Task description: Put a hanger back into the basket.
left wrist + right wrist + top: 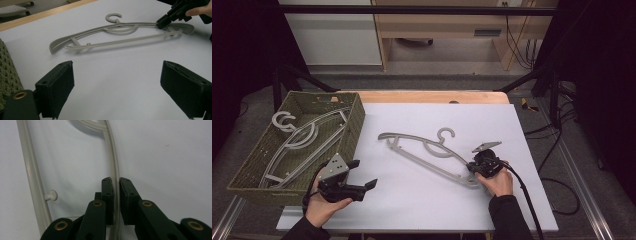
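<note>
On the white-covered bench (422,200), the grey plastic hanger (424,149) is clamped by the right tongs (475,168) and is best lifted level, left tongs (362,175) released.

Desk: I work at a white board (422,200) laid over a wooden top (432,96) whose bare strip shows along the far edge.
Floor: grey carpet (422,80) runs beyond the far edge.
Furniture: a pale wooden unit (442,30) stands at the back, a white panel (332,35) to its left.
Cables: black leads (519,45) hang at the back right; more lie past the desk's right edge.
Light: dim, with dark sides.
</note>
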Demonstrator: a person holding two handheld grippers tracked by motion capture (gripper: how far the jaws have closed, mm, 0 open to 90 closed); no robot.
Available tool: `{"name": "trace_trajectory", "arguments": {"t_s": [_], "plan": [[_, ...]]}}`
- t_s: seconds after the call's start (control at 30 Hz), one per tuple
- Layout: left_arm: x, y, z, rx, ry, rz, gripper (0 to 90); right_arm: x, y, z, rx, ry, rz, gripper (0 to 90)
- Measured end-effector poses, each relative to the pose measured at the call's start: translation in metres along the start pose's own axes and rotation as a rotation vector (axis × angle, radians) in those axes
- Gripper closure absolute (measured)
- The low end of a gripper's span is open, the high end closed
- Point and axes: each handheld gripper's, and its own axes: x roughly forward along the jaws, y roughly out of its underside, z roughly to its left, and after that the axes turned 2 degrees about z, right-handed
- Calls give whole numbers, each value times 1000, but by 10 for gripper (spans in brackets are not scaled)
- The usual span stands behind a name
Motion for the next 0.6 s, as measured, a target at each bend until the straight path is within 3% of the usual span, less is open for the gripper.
{"name": "trace_trajectory", "arguments": {"t_s": [0.03, 0.2, 0.33, 0.37, 0.4, 0.6], "plan": [[0, 0, 0, 1, 1, 2, 114, 0, 3, -2, -26, 7, -19, 823], [1, 0, 0, 0, 1, 5, 114, 0, 4, 0, -5, 16, -8, 802], [2, 0, -1, 2, 3, 7, 115, 0, 1, 7, -45, 52, 20, 802], [2, 0, -1, 2, 3, 7, 115, 0, 1, 7, -45, 52, 20, 802], [3, 0, -1, 3, 2, 8, 115, 0, 0, 10, -15, 56, 31, 809], [4, 1, -3, 11, 5, 17, 115, 1, -4, 14, -62, 106, 66, 826]]}}
